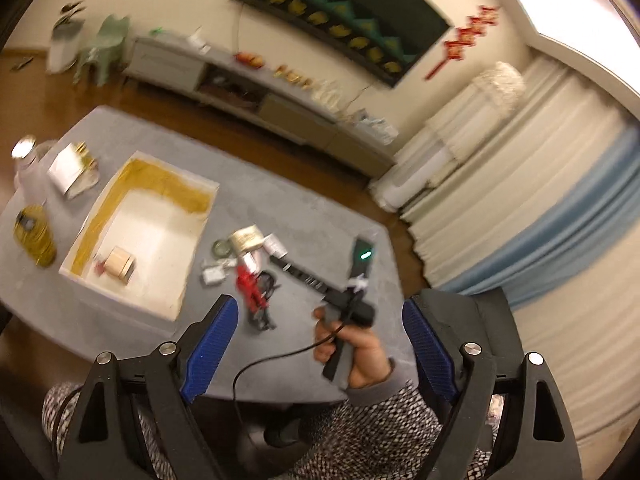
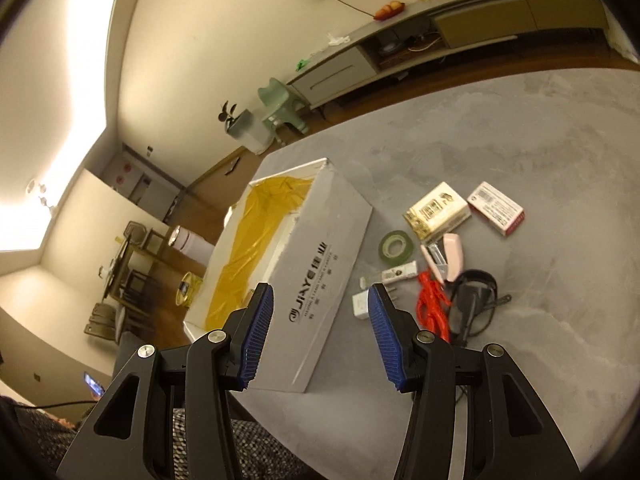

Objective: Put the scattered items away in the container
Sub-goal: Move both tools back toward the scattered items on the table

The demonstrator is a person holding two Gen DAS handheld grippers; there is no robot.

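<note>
A white box [image 2: 320, 280] lined with gold foil stands on the grey table [image 2: 540, 140]. In the left wrist view the same box [image 1: 120, 292] holds a small tan block [image 1: 118, 266]. Right of it lie scattered items: a green tape roll [image 2: 396, 249], a cream carton [image 2: 436, 210], a red-and-white carton [image 2: 496, 208], a pink stapler [image 2: 450, 258], a white tube [image 2: 398, 272], a white adapter [image 2: 362, 304], a red cord [image 2: 430, 308] and a black cable [image 2: 476, 296]. My right gripper [image 2: 320, 292] hovers open over the box's near wall. My left gripper [image 1: 320, 306] is open and raised behind a hand [image 1: 356, 352].
At the table's left end are a yellow bottle [image 1: 34, 236], a white bottle [image 1: 26, 164] and folded papers [image 1: 72, 170]. A low cabinet [image 1: 260, 92] lines the far wall. Curtains [image 1: 520, 200] hang on the right. The table's near edge [image 1: 280, 398] is close to the person's lap.
</note>
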